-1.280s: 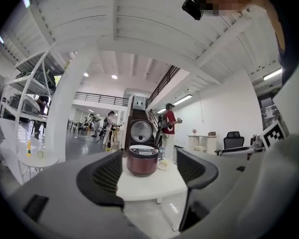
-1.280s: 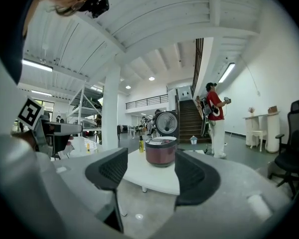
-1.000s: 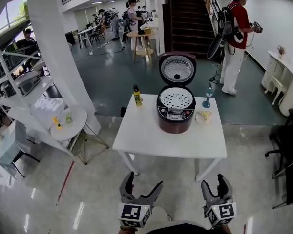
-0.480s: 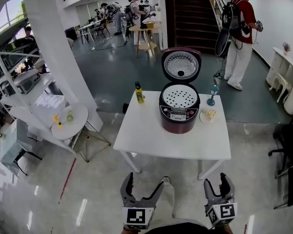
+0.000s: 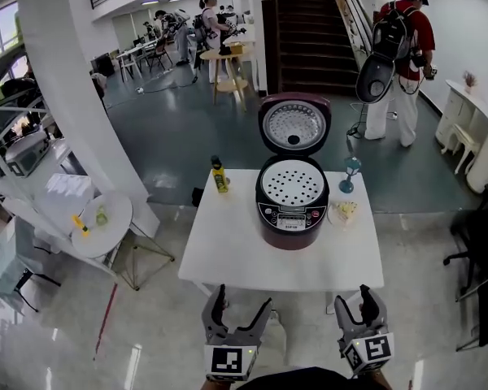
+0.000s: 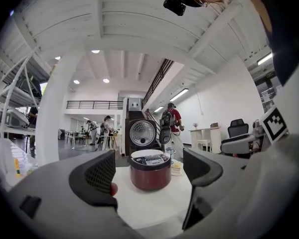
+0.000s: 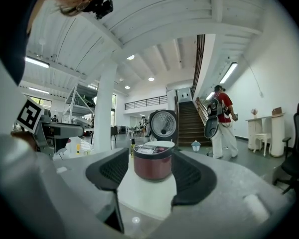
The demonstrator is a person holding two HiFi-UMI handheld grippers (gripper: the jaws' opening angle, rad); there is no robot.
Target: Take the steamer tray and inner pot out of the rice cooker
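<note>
A dark red rice cooker (image 5: 291, 210) stands on the white table (image 5: 228, 250), its lid (image 5: 294, 125) raised. A white perforated steamer tray (image 5: 292, 184) lies in its mouth and hides the inner pot. Both grippers are at the table's near edge, well short of the cooker. My left gripper (image 5: 241, 305) is open with nothing between its jaws, which are closing; the left gripper view frames the cooker (image 6: 150, 170) between them. My right gripper (image 5: 355, 301) is also open and empty, its jaws closing a little, with the cooker (image 7: 153, 166) straight ahead in its own view.
A yellow bottle (image 5: 220, 175) stands left of the cooker. A blue goblet (image 5: 347, 173) and a small plate of food (image 5: 343, 210) sit to its right. A round side table (image 5: 98, 222) is at the left, a black chair (image 5: 480, 242) at the right. People stand farther back.
The table and cooker have come closer in the head view. Both grippers have moved forward to the table's near edge. The left jaws have narrowed slightly.
</note>
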